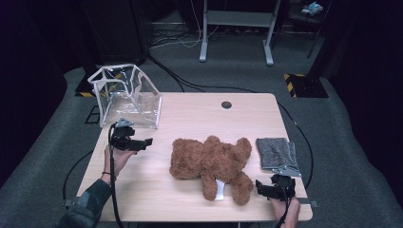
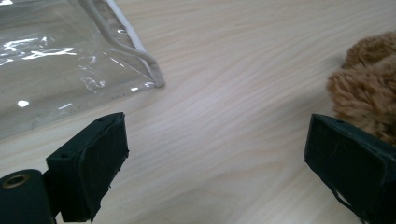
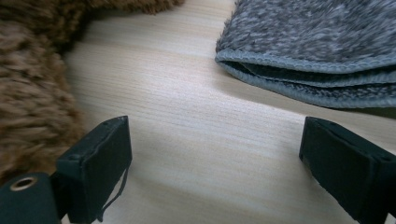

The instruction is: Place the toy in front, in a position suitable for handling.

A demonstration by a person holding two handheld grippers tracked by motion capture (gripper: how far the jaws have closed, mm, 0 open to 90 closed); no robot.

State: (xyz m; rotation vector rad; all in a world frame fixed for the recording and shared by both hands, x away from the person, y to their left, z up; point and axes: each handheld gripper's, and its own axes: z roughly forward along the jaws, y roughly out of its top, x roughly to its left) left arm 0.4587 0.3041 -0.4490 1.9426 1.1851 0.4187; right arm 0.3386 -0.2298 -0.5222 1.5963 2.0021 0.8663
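Setting: pale wooden counter (image 1: 190,114) on grey carpet, dark room behind, cables trailing across the floor.
Left tool (image 1: 142,142): near the left edge of the counter, jaws wide apart with bare wood between them; nothing is held. Seen through its own camera (image 2: 215,154), the jaws point into the gap between the bag and the bear.
Right tool (image 1: 260,186): at the front right corner, jaws likewise apart and empty (image 3: 215,158), aimed at the strip of wood between the bear's leg and the cloth.
Teddy bear (image 1: 211,164): brown plush, lying flat at the middle of the counter toward the front edge, just beside the right tool, a white tag showing between its legs.
Clear bag (image 1: 126,95): transparent, white-trimmed, standing at the back left corner, near the left tool, mouth seemingly open.
Grey cloth (image 1: 275,153): folded, by the right edge, apart from the bear.
Step in hand: judged as the approach before a grasp, likely packing the bear into the bag.
Next move: probably each tool closing on plush, one steadying the bag's rim if needed.
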